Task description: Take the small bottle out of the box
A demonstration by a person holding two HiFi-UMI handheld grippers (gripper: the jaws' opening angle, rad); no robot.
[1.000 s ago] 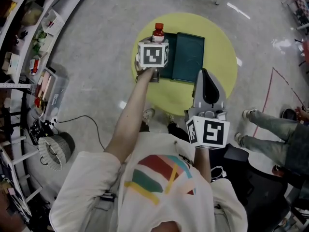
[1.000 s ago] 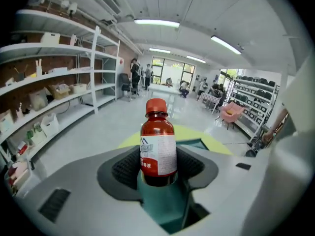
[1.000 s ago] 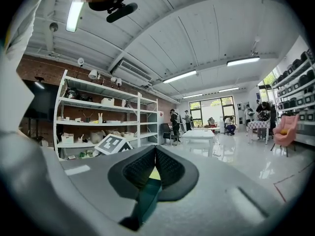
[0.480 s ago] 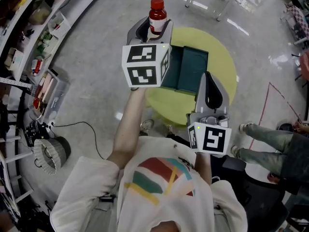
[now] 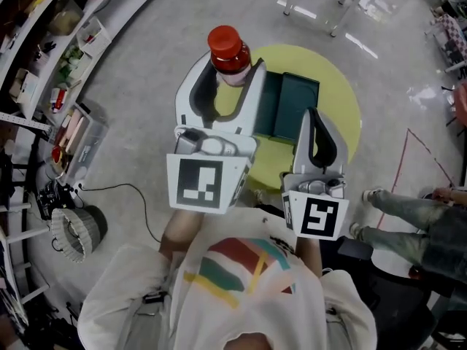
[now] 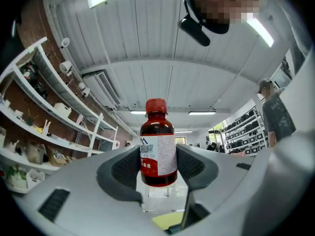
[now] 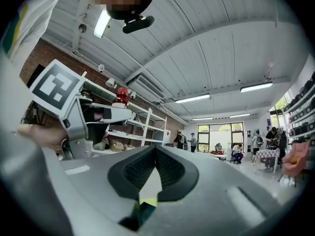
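Head view: bottle (image 5: pixel 228 55) – red cap, dark red liquid – stands upright high above the table, out of the box and close to the camera.
Left gripper (image 5: pixel 230 75): jaws clamped on the bottle's lower body, one pad on each side of the white label; the cap and shoulder rise above the jaw tips.
Left gripper view: the bottle is centred between the pads, with ceiling lights and shelves behind it.
Box (image 5: pixel 295 104): dark green, open, lying on the round yellow table (image 5: pixel 343 108); in the head view it shows just right of the bottle, far below it.
Right gripper (image 5: pixel 319 119): jaws pressed together with nothing between them – held lower than the left one, over the table's near edge beside the box.
Right gripper view: the left gripper and the bottle's red cap show at upper left.
Surroundings: grey floor, shelves (image 5: pixel 44 57) at left, a second person's legs (image 5: pixel 408 217) at right.
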